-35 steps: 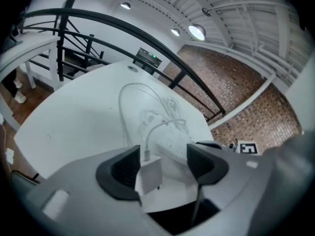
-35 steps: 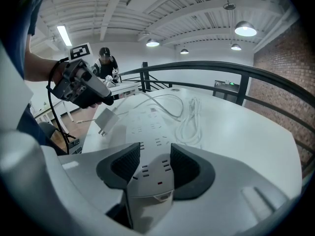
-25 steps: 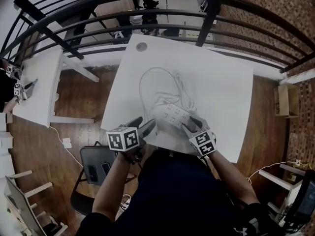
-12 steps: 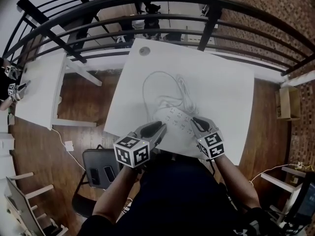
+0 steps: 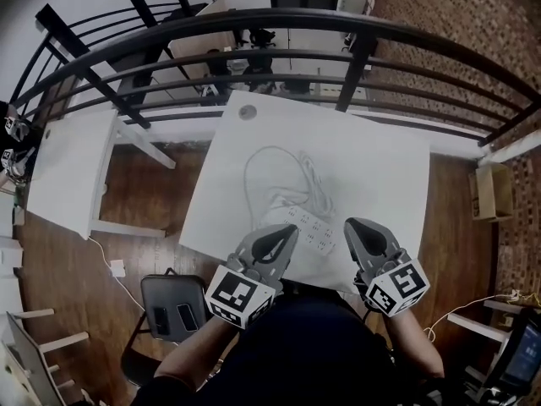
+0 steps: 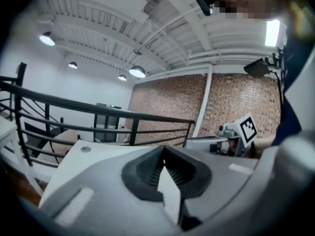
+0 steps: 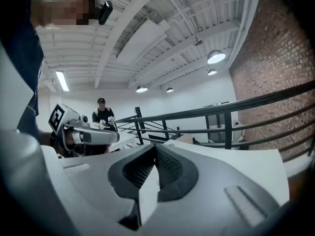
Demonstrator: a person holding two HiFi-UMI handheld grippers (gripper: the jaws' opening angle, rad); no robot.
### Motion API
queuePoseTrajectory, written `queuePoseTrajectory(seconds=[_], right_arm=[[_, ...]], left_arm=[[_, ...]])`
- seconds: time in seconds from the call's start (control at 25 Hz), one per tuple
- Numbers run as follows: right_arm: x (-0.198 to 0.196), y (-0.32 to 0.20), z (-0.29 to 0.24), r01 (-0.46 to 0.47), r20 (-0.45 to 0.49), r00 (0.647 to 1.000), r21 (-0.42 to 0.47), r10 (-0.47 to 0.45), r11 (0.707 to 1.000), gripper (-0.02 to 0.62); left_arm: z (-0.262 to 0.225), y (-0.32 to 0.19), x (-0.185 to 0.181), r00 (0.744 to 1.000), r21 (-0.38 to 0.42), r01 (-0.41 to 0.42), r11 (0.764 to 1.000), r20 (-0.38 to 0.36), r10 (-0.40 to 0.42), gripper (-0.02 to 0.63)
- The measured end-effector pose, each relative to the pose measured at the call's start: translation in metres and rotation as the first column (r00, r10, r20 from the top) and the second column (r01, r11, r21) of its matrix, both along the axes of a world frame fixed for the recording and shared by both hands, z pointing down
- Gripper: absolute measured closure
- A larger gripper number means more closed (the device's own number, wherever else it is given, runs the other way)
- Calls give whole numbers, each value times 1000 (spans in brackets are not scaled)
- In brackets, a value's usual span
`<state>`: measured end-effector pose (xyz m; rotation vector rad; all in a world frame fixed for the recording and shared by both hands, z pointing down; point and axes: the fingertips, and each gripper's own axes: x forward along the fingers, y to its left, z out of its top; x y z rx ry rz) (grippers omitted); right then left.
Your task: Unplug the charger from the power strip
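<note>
The white power strip [image 5: 309, 226] lies near the front edge of the white table [image 5: 372, 159], and its white cable [image 5: 269, 161] loops away behind it. I cannot pick out the charger. My left gripper [image 5: 290, 232] hangs above the strip's left end and my right gripper [image 5: 352, 227] is just right of the strip. Both have just closed their jaws, with nothing between them. The left gripper view shows its fingertips [image 6: 164, 149] meeting over the bare table. The right gripper view shows the same for its fingertips [image 7: 155, 147], with the left gripper [image 7: 78, 132] beside it.
A black railing [image 5: 279, 32] runs behind the table. A second white table [image 5: 68, 155] stands at the left. A dark chair [image 5: 169, 303] sits by the table's near left corner on the wood floor. A cardboard box [image 5: 490, 189] is at the right. A person [image 7: 101, 113] stands far off.
Both grippers have lifted off the table at the power strip's ends and drawn back toward me. Their jaws went from open to shut. The strip stays on the table.
</note>
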<state>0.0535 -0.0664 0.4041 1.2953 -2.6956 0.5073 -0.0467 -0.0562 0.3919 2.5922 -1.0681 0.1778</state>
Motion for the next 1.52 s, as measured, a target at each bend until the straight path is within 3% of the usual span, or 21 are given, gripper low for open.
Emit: queuePoseTrajectory(seconds=[0.24,0.6,0.8,1.52], right_arm=[[-8,11,-56,12,21,1000,176,-16,984,584],[-17,16,-70,41,-8,999,252,-41,967,584],[-24,22,-65,59,5,998,190,-61,980,584],[-25,18,-61,73,6,997,179,-75,981,584]], left_arm=[[-40,11,15,998,139,-65,988,21,63,600],[-45,14,15,999,151,-29,988,20,26,600],[-40,17,15,999,142,-28,989,23,25,600],[-41,12,15,1000,154,-16,988,1,16,600]])
